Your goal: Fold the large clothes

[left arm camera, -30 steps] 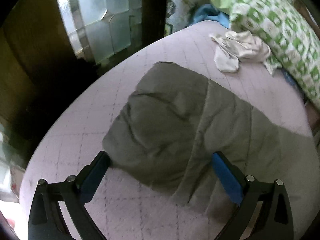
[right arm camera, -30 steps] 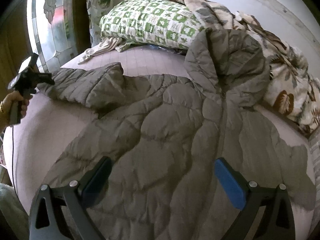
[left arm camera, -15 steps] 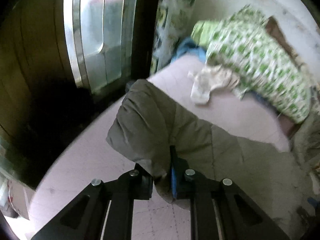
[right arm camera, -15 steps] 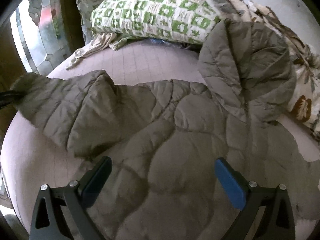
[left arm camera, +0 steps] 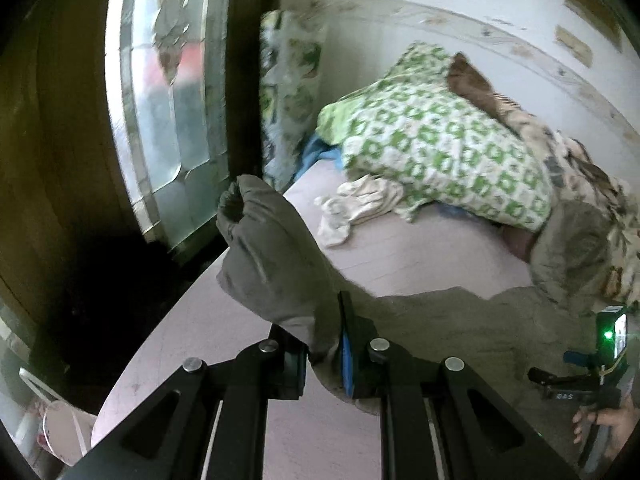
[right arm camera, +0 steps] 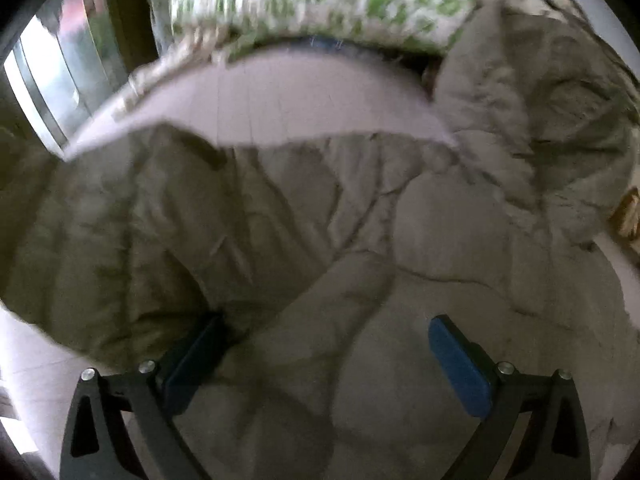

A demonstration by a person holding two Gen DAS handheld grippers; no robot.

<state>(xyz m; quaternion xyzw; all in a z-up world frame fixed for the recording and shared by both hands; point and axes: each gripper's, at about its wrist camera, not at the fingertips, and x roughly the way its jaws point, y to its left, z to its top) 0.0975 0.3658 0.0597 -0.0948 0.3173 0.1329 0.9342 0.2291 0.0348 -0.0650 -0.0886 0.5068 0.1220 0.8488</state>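
Observation:
A grey-green quilted jacket (right arm camera: 400, 240) lies spread on the pale pink bed (left arm camera: 420, 256), its hood (right arm camera: 540, 100) toward the pillows. My left gripper (left arm camera: 324, 350) is shut on the jacket's sleeve (left arm camera: 272, 256), which is lifted off the bed with its cuff standing up above the jaws. My right gripper (right arm camera: 324, 356) hangs open low over the jacket's body, its blue pads (right arm camera: 460, 364) wide apart with quilted cloth under them. The right gripper's handle and a hand (left arm camera: 600, 420) show at the lower right of the left wrist view.
A green-and-white checked pillow (left arm camera: 432, 148) and a leaf-print blanket (left arm camera: 592, 176) lie at the head of the bed. A crumpled white cloth (left arm camera: 356, 208) sits beside the pillow. A frosted glass window (left arm camera: 160, 120) and dark wood panelling stand beyond the bed's left edge.
My left gripper closed on the sleeve end and lifted it up off the bed. My right gripper moved in lower over the jacket's body and stayed open.

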